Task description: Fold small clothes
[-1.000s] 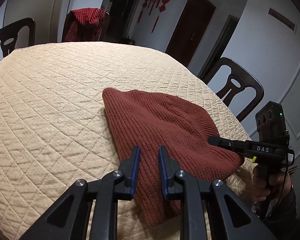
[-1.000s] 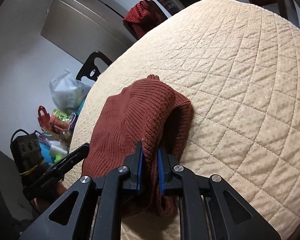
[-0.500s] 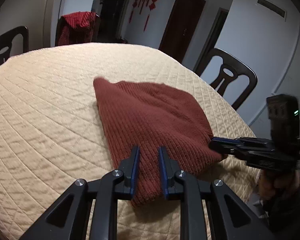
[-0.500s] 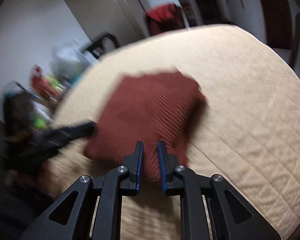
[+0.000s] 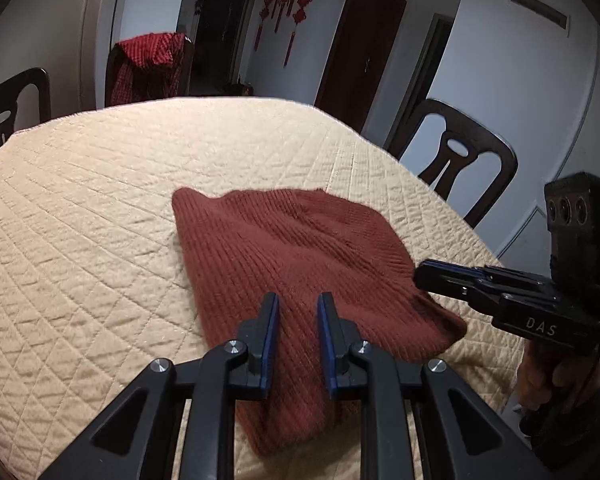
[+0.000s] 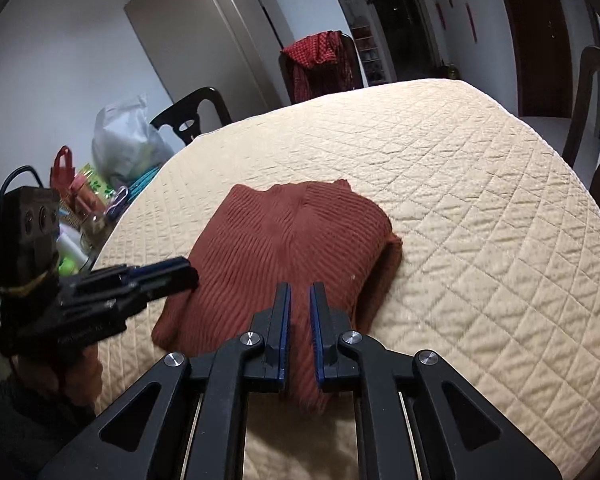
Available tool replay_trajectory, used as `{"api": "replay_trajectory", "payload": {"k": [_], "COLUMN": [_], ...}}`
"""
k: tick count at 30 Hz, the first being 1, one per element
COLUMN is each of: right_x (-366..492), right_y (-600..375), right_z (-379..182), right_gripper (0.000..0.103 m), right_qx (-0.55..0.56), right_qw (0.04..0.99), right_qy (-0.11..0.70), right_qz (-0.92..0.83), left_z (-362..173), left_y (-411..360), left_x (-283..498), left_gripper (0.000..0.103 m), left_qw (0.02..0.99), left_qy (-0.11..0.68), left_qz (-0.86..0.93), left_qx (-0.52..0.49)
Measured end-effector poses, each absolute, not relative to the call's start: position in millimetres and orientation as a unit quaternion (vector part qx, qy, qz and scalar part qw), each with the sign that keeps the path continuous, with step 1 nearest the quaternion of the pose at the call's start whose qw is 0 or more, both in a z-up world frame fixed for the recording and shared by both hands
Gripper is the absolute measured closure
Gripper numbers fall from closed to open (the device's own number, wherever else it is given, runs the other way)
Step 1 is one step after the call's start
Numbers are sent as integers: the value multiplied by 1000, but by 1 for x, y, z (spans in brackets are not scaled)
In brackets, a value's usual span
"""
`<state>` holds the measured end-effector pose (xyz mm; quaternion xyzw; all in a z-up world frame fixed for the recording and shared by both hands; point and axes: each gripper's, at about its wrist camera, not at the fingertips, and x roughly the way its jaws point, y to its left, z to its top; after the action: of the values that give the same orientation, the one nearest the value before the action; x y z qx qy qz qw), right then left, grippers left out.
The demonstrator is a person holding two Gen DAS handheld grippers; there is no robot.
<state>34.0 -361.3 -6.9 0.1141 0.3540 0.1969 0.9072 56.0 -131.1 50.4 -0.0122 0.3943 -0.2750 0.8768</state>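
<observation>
A rust-red ribbed knit garment [image 5: 300, 264] lies folded on the quilted beige table cover [image 5: 80, 208]; it also shows in the right wrist view [image 6: 292, 240]. My left gripper [image 5: 298, 308] hovers over its near edge, jaws slightly apart and empty. My right gripper [image 6: 299, 300] hovers over the garment's near edge, jaws narrowly apart with nothing between them. The right gripper also shows in the left wrist view [image 5: 424, 276] at the garment's right corner. The left gripper also shows in the right wrist view [image 6: 184, 272] at the garment's left edge.
Dark wooden chairs [image 5: 456, 160] stand around the table; one at the far side carries a red checked cloth [image 5: 148, 64]. A side surface left of the table holds bags and clutter [image 6: 100, 184]. The cover's edge runs close in front of both grippers.
The right gripper let go of the garment's lifted edge and drew back; the garment now lies flat. The left gripper pulled back slightly and stays open.
</observation>
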Motion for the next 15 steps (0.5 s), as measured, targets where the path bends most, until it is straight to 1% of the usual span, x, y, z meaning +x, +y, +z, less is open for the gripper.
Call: {"api": "replay_trajectory", "payload": {"k": [3, 7, 11, 15], "right_x": [45, 44, 45, 53], "right_y": [-357, -364, -361, -365], "right_z": [-26, -30, -22, -8], "right_gripper": [94, 95, 94, 92], "right_qx": [102, 122, 118, 124], "right_qw": [899, 899, 900, 910], "right_qy": [382, 371, 374, 349], "right_qz": [186, 198, 193, 185], "left_z": [38, 38, 49, 55], "left_y": [-136, -137, -134, -130], "left_x": [56, 52, 59, 78], "left_gripper": [81, 81, 81, 81], "left_qw": [875, 879, 878, 887], "left_qy": [398, 391, 395, 390], "left_qz": [-275, -273, -269, -245], "left_qx": [2, 10, -1, -12]}}
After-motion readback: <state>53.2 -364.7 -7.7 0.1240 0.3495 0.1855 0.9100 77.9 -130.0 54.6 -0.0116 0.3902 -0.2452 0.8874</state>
